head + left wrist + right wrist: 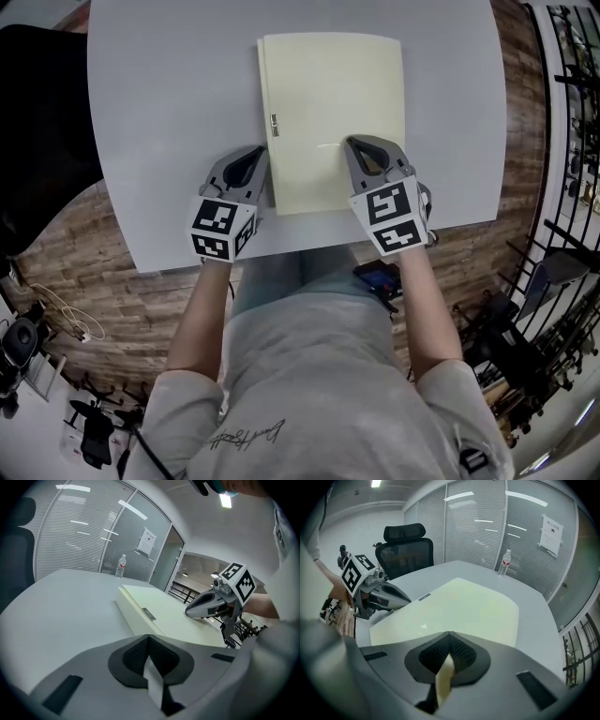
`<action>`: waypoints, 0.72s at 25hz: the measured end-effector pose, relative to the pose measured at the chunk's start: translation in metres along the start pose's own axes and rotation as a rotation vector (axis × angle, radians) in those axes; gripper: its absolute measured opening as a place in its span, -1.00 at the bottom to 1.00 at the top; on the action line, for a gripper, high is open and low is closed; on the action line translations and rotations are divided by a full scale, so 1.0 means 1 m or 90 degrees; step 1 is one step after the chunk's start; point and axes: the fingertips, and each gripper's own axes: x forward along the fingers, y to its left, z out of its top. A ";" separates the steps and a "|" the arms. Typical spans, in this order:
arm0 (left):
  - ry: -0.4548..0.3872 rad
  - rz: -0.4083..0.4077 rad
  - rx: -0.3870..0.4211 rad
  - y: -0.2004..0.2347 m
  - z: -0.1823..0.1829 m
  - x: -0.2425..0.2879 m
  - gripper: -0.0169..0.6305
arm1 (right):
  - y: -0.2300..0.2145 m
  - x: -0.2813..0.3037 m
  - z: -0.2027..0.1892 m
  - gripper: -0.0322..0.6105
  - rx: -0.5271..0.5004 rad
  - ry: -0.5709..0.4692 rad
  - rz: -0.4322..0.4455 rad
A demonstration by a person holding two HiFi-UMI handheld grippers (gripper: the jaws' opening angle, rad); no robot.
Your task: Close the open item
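Your right gripper, jaws pressed together on nothing, is sitting over the near right corner of the pale yellow folder, which is lying flat on the table, long axis running away from you, while your left gripper, likewise closed and empty, is waiting just beside the folder's left spine edge.
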 end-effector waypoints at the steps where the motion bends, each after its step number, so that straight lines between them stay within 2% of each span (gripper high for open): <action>1: -0.001 0.000 0.000 0.001 0.000 -0.001 -0.92 | 0.001 0.001 0.000 -0.86 -0.001 0.004 0.000; 8: -0.005 -0.001 -0.005 0.002 0.002 -0.002 -0.92 | 0.006 0.006 -0.001 -0.86 -0.058 0.034 -0.021; 18: -0.007 0.001 -0.009 0.003 0.006 -0.001 -0.92 | 0.007 0.010 -0.003 -0.86 -0.070 0.050 -0.009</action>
